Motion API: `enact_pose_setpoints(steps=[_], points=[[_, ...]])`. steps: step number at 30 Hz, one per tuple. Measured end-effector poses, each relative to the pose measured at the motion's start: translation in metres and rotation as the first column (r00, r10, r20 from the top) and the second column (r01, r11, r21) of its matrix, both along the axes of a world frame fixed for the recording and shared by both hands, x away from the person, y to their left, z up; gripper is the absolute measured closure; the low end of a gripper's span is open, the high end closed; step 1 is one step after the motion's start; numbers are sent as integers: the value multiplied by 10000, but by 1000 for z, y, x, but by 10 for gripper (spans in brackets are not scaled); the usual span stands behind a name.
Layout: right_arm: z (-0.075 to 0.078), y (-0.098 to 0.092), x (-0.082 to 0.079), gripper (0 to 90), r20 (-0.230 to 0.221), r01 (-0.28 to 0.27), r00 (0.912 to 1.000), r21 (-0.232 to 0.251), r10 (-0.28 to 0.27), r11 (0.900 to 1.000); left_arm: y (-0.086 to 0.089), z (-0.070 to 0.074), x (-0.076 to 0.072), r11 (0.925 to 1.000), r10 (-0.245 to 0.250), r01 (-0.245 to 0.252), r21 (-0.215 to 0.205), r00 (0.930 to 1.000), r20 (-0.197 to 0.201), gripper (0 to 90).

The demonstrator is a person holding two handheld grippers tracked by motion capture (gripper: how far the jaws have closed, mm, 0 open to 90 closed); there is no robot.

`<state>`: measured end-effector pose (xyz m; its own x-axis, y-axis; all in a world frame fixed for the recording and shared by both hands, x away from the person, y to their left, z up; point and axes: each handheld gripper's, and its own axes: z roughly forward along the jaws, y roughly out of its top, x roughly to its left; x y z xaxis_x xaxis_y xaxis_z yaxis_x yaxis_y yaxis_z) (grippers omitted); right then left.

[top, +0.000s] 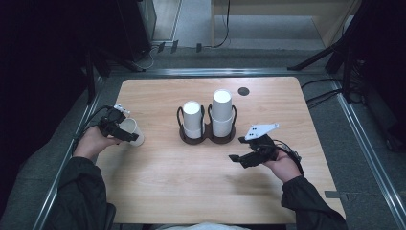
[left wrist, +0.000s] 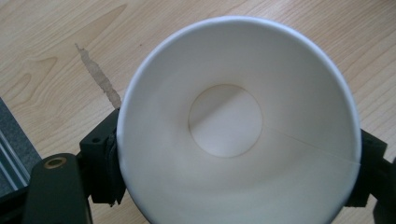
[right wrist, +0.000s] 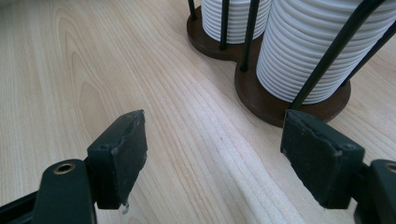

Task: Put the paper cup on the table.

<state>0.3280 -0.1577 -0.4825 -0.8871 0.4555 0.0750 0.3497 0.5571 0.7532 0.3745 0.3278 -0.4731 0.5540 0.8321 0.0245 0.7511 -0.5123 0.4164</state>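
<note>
We see our left hand [top: 91, 141] at the table's left edge, its forearm in a dark sleeve coming up from the near left corner. The left gripper [top: 125, 130] points toward the middle of the table, its jaws set wide, one on either side of a paper cup [top: 132, 132]. Our right hand [top: 282, 165] sits over the near right part of the table, and the right gripper [top: 242, 157] points left, held above the surface, jaws spread apart with nothing between them.
</note>
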Motion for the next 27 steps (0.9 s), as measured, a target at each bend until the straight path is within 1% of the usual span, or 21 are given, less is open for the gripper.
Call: enact_pose_setpoints(steps=[9,11,15,22,27], points=[[0,1,0,229,26,-31,10000,-3,31,10000,2,-1,0,9998,78,-79,-202,10000,-7,162],[0,0,0,229,16,-49,10000,-4,49,10000,1,-1,0,9998,122,-122,-178,9999,8,151],[0,0,0,229,29,-54,10000,-10,54,10000,1,0,1,9994,180,-182,-283,9998,-54,127],[0,1,0,228,10,-85,10000,-13,85,10000,2,0,1,9977,212,-226,-645,9995,-223,94],[0,1,0,229,7,-78,10000,-14,78,10000,3,3,0,9959,284,-299,-856,9994,-179,64]])
